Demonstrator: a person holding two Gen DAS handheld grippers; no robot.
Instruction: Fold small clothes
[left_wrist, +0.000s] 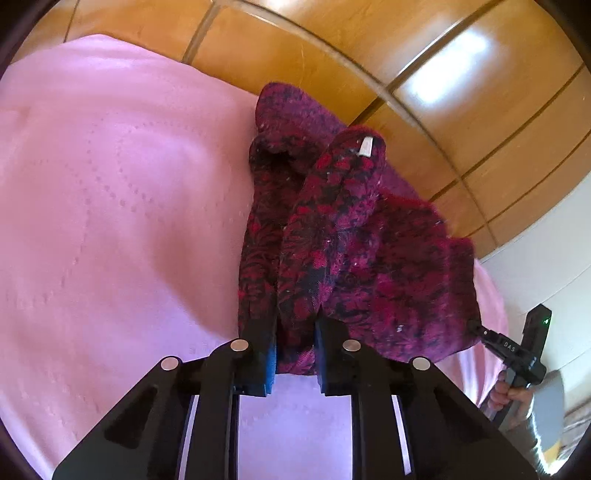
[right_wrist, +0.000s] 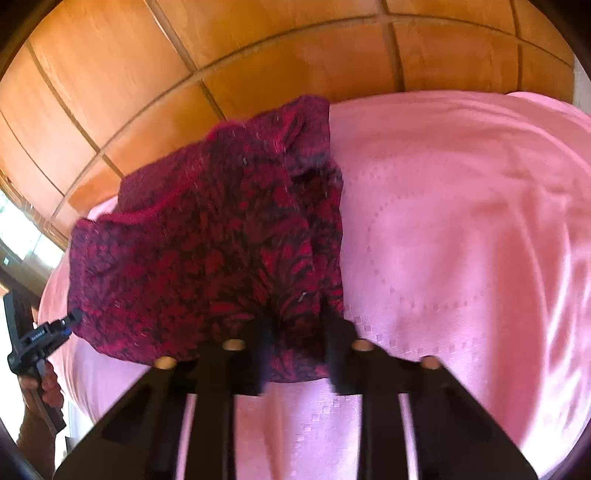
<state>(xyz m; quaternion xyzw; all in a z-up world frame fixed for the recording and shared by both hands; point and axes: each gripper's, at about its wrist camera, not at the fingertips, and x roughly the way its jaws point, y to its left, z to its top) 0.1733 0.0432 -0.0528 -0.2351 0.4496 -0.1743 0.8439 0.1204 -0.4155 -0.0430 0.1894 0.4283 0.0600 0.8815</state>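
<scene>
I'm clamping both my left gripper (left_wrist: 294, 345) and right gripper (right_wrist: 295, 350) on the near edge of the magenta patterned garment (left_wrist: 351, 243), which is lying bunched over the pink bedcover (left_wrist: 110, 206).

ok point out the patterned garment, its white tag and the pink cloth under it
patterned garment (left_wrist: 332, 251): left wrist view, middle of the red and purple fabric
white tag (left_wrist: 365, 147): left wrist view, centre of the small label at the far end
pink cloth (left_wrist: 110, 184): left wrist view, bare area left of the garment
</scene>
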